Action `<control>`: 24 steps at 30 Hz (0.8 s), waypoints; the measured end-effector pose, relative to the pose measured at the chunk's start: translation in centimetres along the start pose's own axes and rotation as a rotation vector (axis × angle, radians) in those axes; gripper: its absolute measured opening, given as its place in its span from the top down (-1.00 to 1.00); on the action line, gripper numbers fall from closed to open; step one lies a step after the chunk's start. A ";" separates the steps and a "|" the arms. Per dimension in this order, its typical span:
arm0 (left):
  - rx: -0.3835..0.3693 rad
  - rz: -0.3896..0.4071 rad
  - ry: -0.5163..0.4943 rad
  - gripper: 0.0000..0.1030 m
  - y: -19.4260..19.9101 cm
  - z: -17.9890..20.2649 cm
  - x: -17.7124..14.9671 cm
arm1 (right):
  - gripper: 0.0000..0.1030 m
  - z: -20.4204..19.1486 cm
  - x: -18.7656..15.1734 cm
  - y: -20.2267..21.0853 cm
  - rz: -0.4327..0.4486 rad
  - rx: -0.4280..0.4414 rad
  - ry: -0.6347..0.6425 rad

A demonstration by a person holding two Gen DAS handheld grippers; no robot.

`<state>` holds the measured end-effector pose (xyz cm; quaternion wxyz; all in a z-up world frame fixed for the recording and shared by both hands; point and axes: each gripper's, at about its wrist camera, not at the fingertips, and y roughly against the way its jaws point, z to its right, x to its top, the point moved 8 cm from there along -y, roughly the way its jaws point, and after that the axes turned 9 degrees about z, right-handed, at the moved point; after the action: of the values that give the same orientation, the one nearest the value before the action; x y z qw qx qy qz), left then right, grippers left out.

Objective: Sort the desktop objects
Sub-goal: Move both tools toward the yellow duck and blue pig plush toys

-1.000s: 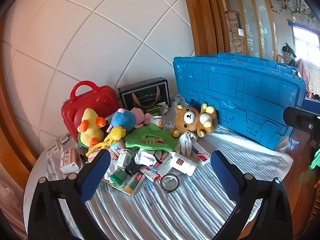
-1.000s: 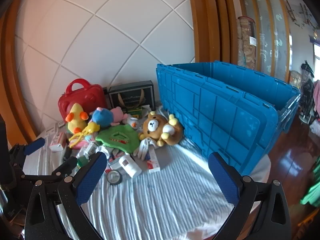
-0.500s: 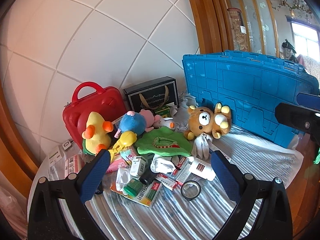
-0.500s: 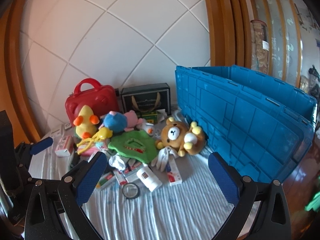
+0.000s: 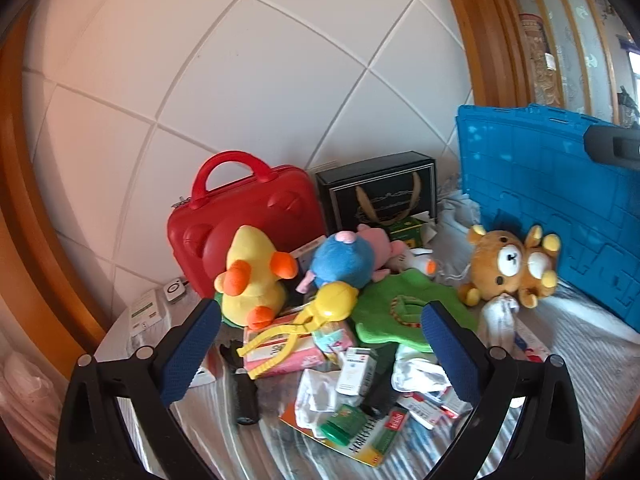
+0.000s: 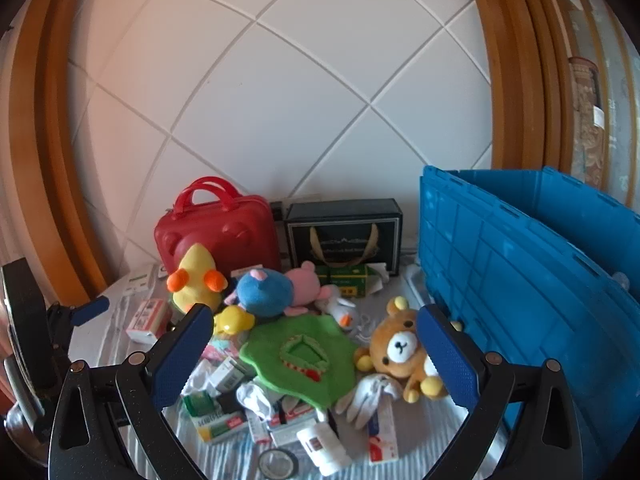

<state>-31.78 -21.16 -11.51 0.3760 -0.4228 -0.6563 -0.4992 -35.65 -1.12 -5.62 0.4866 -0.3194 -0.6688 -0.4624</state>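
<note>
Tape roll (image 6: 277, 463) only in right view; black tube (image 5: 245, 394) only left.

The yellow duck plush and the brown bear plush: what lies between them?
In the right wrist view, between the yellow duck plush and the brown bear plush lie a blue plush and a green cloth.

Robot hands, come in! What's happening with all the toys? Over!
Left gripper open, empty. Right gripper open, empty. Toys and boxes piled beside blue crate; nothing grabbed. Teddy bear leans against crate.
</note>
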 end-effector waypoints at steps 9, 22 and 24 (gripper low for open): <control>0.131 -0.103 0.035 -0.98 -6.5 -6.9 -1.7 | -1.00 -2.5 -1.2 -10.1 -0.108 0.114 -0.004; 0.080 -0.113 0.066 -0.98 -15.4 -10.2 -3.8 | -1.00 -7.3 -5.6 -24.1 -0.272 0.192 0.007; 0.065 -0.121 0.052 -0.98 -17.1 -10.0 -4.1 | -1.00 -7.6 -6.1 -26.5 -0.290 0.190 0.006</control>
<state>-45.46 -34.09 -18.84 0.3758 -0.3566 -0.6865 -0.5102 -54.26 -17.78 -18.76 0.4450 -0.1707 -0.7471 -0.4633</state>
